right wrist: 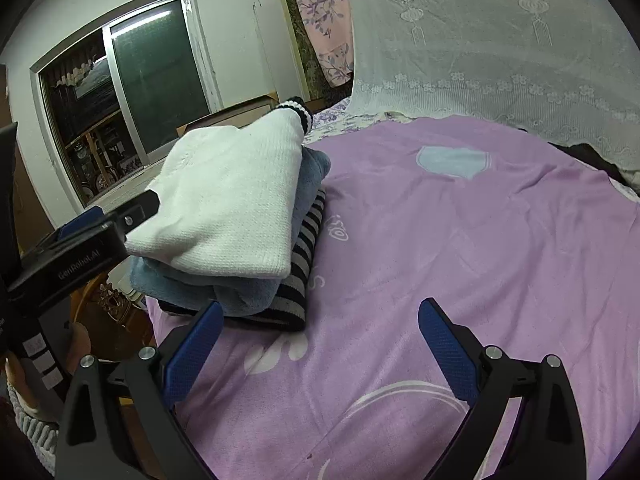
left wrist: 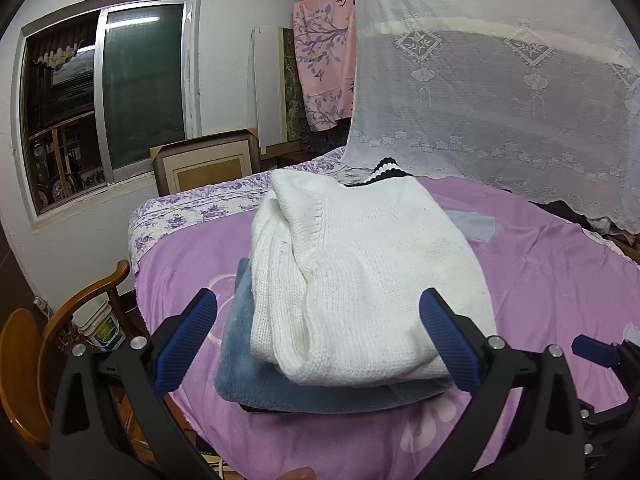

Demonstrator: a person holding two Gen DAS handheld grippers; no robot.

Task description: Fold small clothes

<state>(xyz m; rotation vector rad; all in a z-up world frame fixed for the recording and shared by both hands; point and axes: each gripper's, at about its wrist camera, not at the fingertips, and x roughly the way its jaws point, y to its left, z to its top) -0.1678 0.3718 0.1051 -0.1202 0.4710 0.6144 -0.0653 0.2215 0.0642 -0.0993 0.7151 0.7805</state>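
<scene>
On the purple fleece blanket (right wrist: 460, 240): folded white knit sweater (left wrist: 360, 280) tops the blue fluffy cloth (right wrist: 192, 284) and striped garment (right wrist: 308, 248), stacked to stay tidy | your left gripper (left wrist: 320, 320) spread wide around the pile, gripping nothing | right gripper (right wrist: 320, 332) also spread, empty.

Sweater (right wrist: 228, 204) atop folded stack — on blanket's (right wrist: 460, 240) left edge

Ribbed knit sweater (left wrist: 360, 264), fleecy matt blanket (right wrist: 460, 248)
</scene>
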